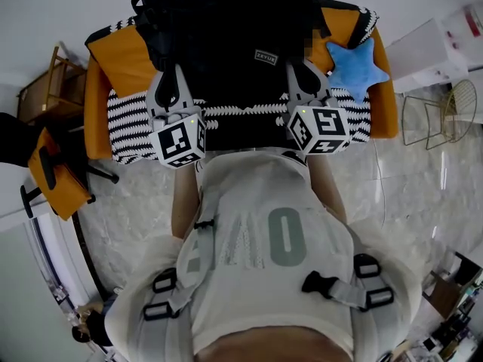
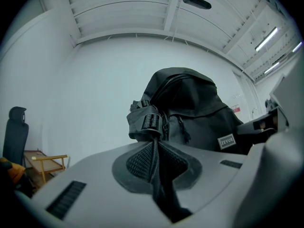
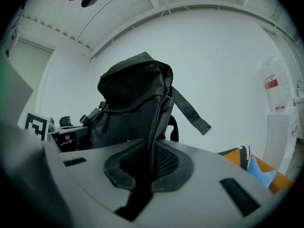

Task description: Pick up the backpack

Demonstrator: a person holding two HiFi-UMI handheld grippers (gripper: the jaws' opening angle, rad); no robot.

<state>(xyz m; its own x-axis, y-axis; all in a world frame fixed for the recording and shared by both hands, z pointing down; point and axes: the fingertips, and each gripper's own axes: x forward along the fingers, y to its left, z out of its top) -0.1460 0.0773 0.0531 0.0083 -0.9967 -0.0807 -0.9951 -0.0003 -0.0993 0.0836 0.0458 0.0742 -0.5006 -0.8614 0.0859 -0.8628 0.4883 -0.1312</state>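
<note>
Sofa: an orange sofa (image 1: 102, 89) fills the far side of the scene, against a pale wall.
Throw: a black-and-white striped throw (image 1: 128, 123) covers the seat.
Backpack: a black backpack (image 1: 234, 44) stands upright at the middle of the sofa, its front towards the person. Whether its base rests on the seat cannot be told.
Cushion: a blue star cushion (image 1: 356, 65) lies just right of the backpack.
Left tool: the left tool (image 1: 170, 80) points level at the backpack's left side, jaws pressed together on a black strap (image 2: 153, 127).
Right tool: the right tool (image 1: 302, 74) mirrors it on the right side, jaws pinching a black webbing strap (image 3: 154, 122).
Step in hand: both grips look made, so the lift is probably about to start.
Next move: likely raising both tools together and evenly, so the backpack comes up level and neither strap slips free.
</note>
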